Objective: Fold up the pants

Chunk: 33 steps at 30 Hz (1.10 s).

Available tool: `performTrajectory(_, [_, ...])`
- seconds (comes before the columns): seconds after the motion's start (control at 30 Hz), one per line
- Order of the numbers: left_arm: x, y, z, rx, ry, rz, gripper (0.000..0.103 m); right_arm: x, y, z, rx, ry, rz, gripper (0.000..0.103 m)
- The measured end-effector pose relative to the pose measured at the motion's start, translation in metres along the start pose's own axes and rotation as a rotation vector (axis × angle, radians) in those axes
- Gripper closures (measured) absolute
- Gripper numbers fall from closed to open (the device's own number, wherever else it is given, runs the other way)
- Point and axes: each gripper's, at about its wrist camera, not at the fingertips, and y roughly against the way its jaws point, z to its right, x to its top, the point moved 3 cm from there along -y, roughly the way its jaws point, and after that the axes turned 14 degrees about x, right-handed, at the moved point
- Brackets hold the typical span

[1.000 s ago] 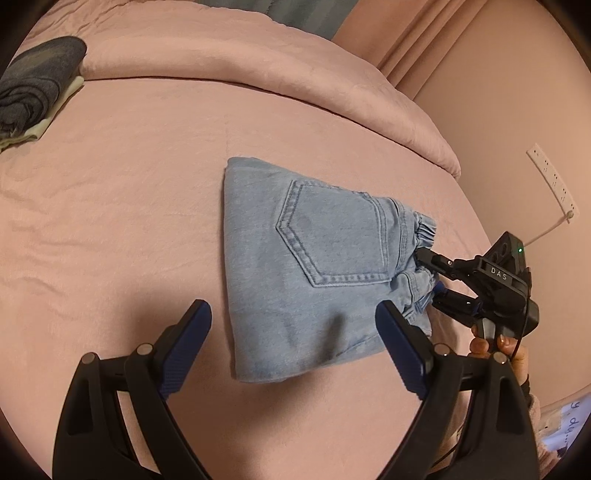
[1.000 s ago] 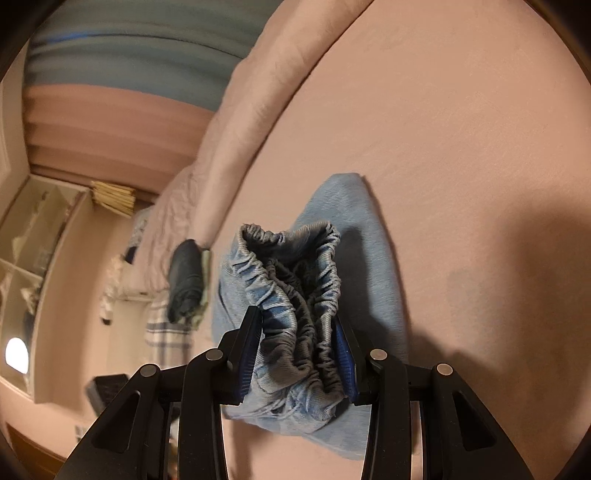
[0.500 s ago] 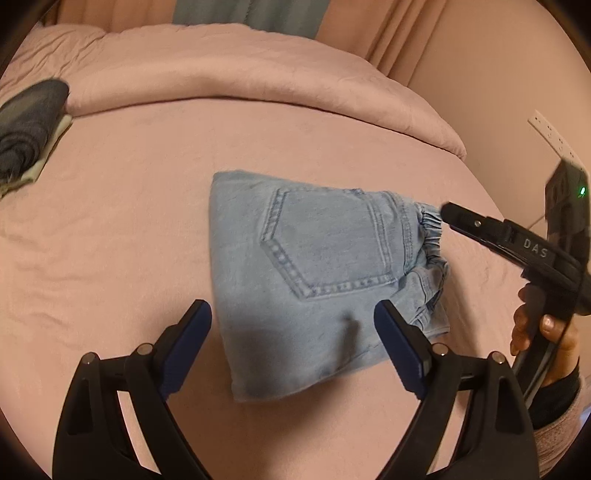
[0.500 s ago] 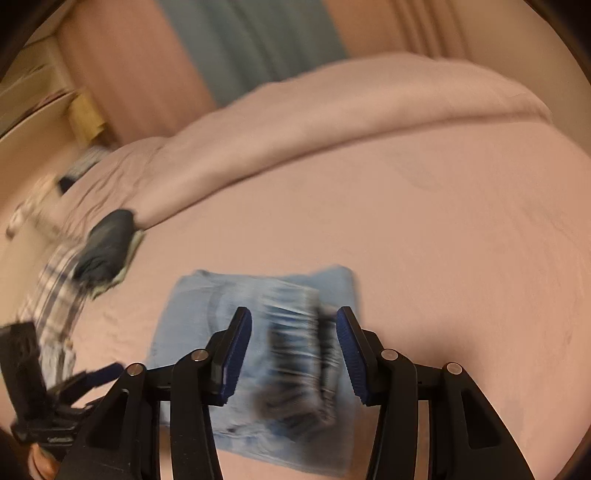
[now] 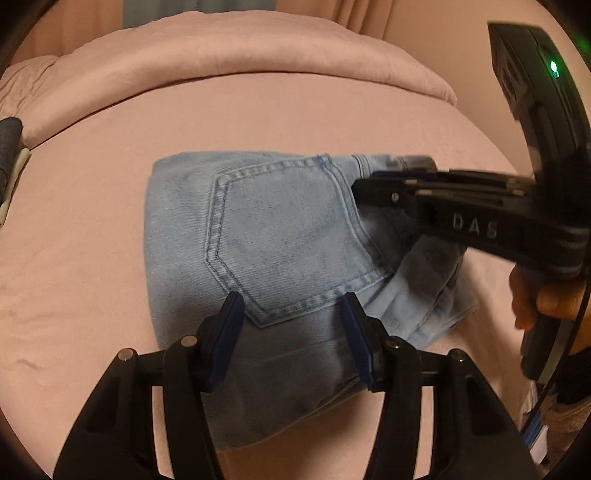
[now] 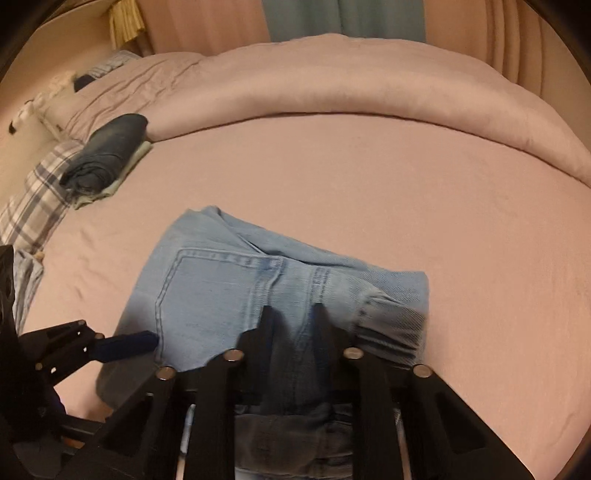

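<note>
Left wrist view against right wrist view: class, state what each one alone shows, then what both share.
Only the left wrist view shows the person's hand on the right tool's handle and its green light. Only the right wrist view shows the plaid cloth and the teal curtain in full. Both show the folded jeans, their back pocket, the pink bed and the dark folded garment.

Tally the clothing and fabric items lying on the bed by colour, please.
Light blue: 1, the folded jeans
Dark blue: 1, the rolled dark garment
Pale green: 1, the cloth under it
Plaid: 1, the checked fabric
Total: 4
</note>
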Motion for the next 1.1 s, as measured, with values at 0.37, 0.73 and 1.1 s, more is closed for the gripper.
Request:
performTrajectory(0.37, [-0.003,0.005,-0.017,-0.074,0.101,0.003,0.048,-0.009,0.031,-0.008,0.057,-0.027,0.080,0.086])
performTrajectory(0.73, [-0.014,0.010,-0.016,-0.068,0.124,0.002,0.044,-0.059,0.033,-0.016,-0.017,-0.018,0.077,0.082])
performTrajectory(1.1, [-0.021,0.032,-0.043,-0.087,0.275,0.045,0.044,-0.072,0.030,-0.007,0.036,-0.078,0.157,0.082])
